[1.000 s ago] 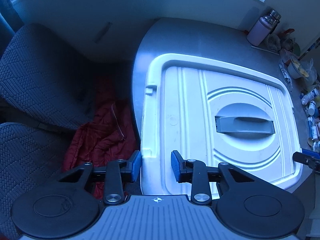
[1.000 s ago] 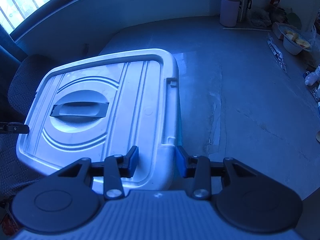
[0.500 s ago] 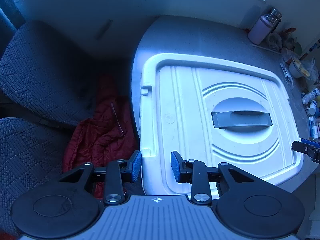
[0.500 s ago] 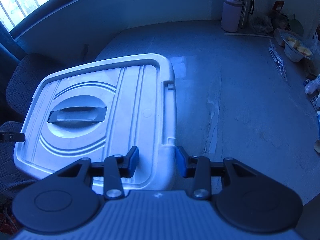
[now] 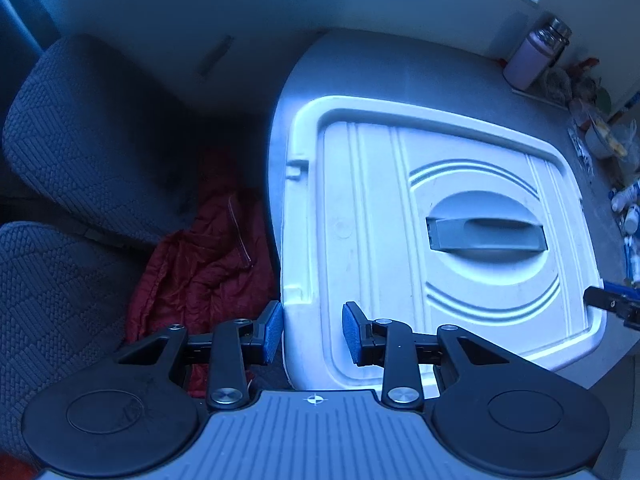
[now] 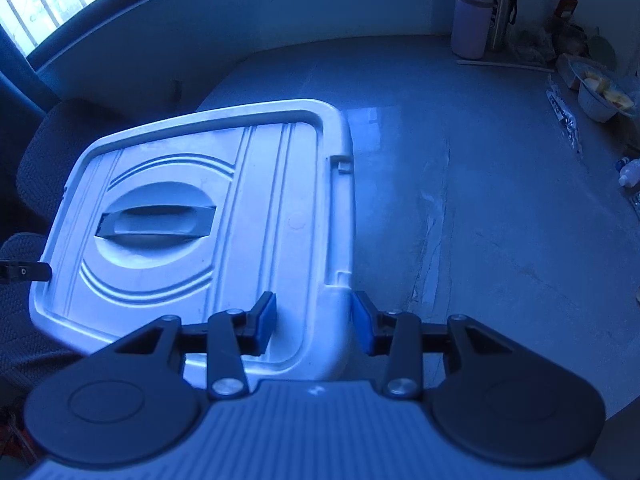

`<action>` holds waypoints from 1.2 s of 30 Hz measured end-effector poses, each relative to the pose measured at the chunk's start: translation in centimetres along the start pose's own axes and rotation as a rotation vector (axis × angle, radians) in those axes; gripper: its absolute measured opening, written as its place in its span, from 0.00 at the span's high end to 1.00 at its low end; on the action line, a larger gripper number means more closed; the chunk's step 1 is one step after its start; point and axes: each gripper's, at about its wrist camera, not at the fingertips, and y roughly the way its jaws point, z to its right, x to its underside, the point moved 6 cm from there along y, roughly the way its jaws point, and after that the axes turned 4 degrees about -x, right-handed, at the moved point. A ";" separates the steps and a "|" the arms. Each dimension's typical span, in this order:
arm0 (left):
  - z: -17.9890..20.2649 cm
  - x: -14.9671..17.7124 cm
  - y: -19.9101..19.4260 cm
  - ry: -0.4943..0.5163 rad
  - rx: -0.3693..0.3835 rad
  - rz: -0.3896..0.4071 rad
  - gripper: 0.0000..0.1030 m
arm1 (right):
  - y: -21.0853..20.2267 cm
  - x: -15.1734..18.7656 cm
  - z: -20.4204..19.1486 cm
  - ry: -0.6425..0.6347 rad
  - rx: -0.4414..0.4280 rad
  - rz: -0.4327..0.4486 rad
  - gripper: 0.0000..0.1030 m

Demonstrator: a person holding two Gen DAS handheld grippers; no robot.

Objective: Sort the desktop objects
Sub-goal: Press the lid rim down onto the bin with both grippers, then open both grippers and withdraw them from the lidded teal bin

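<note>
A white plastic storage-box lid (image 5: 400, 208) with a grey recessed handle (image 5: 486, 234) lies on the grey desk; it also shows in the right wrist view (image 6: 240, 208). My left gripper (image 5: 312, 334) straddles the lid's near left rim, one blue pad on each side, shut on it. My right gripper (image 6: 314, 322) straddles the lid's near right rim the same way, shut on it. Each gripper's tip shows at the edge of the other's view.
The grey desk (image 6: 480, 220) stretches right of the lid. At its far right stand a pink bottle (image 6: 470, 24), a steel flask (image 6: 500, 4), a bowl of food (image 6: 604, 96) and small bottles. Left of the desk are dark fabric chairs (image 5: 92, 128) and a red jacket (image 5: 200, 264).
The lid has shifted slightly with both grippers holding its rims; the right wrist view now shows it a little farther up the desk. The jaws' spacing is unchanged.
</note>
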 end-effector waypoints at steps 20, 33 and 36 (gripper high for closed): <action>0.7 0.9 0.6 0.031 -0.085 0.089 0.28 | 0.6 -0.1 -1.3 -0.103 0.107 0.022 0.36; 2.5 6.7 -7.2 0.064 -0.142 0.497 0.24 | -5.6 4.9 -4.3 -0.073 0.011 0.241 0.30; 3.9 10.5 -8.0 0.086 -0.157 0.547 0.24 | -6.2 7.7 -5.4 -0.104 -0.004 0.249 0.29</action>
